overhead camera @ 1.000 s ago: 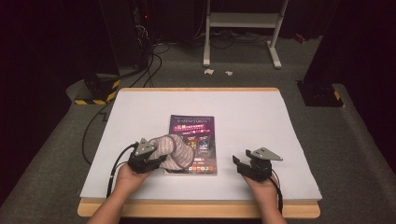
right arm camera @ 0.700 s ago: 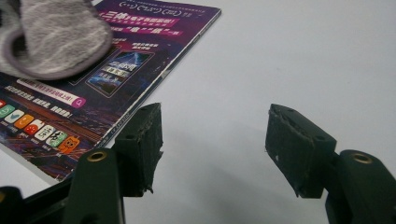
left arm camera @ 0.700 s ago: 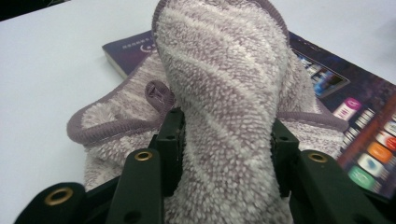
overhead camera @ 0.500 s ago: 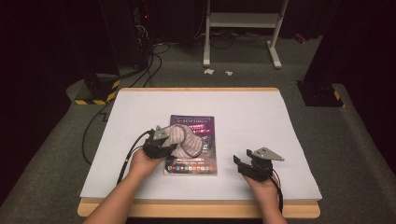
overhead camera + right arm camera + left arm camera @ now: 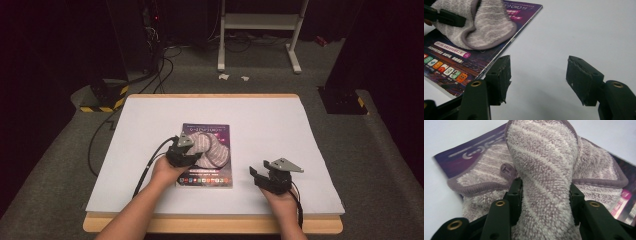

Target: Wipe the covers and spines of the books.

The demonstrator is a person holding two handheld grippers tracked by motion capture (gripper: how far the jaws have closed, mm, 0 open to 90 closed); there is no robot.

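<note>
A white-topped desk stands on grey carpet in a dark room. A purple magazine lies on it, a striped grey towel on top. The left tool pinches a raised fold of the towel; the right tool rests spread beside the magazine

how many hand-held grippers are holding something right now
1. The left hand-held gripper is clamped on the striped cloth over the magazine. The right hand-held gripper sits open above the bare white table.
</note>
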